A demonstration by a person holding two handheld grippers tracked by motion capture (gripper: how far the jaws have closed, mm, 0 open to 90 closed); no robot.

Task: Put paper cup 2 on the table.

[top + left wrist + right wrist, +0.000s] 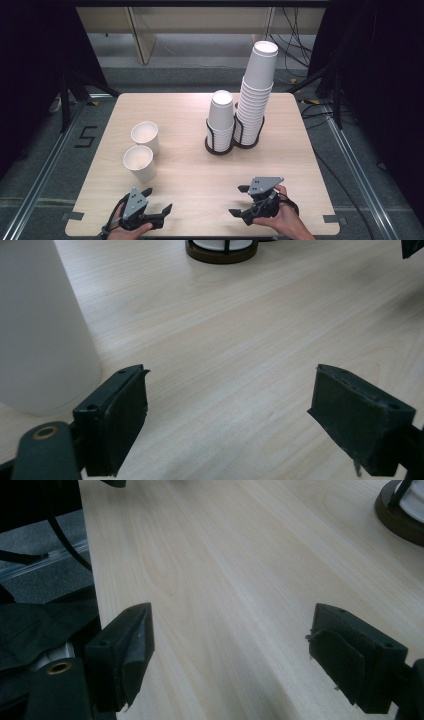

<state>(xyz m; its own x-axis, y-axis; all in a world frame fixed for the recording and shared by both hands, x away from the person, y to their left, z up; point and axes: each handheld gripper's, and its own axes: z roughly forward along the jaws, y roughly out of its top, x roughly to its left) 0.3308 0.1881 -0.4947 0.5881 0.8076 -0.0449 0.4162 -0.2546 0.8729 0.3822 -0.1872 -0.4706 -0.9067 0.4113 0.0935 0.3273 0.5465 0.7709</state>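
Left gripper and right gripper rest at the tabletop's near edge, each in a hand, jaws spread wide and holding nothing. The nearer paper cup stands upright, mouth up, long axis vertical, near the left edge, just beyond the left gripper and outside its jaws; in the left gripper view its wall is cut off at the frame edge beside one finger. A second cup stands just behind it. Two inverted cup stacks occupy a dark holder toward the far right corner.
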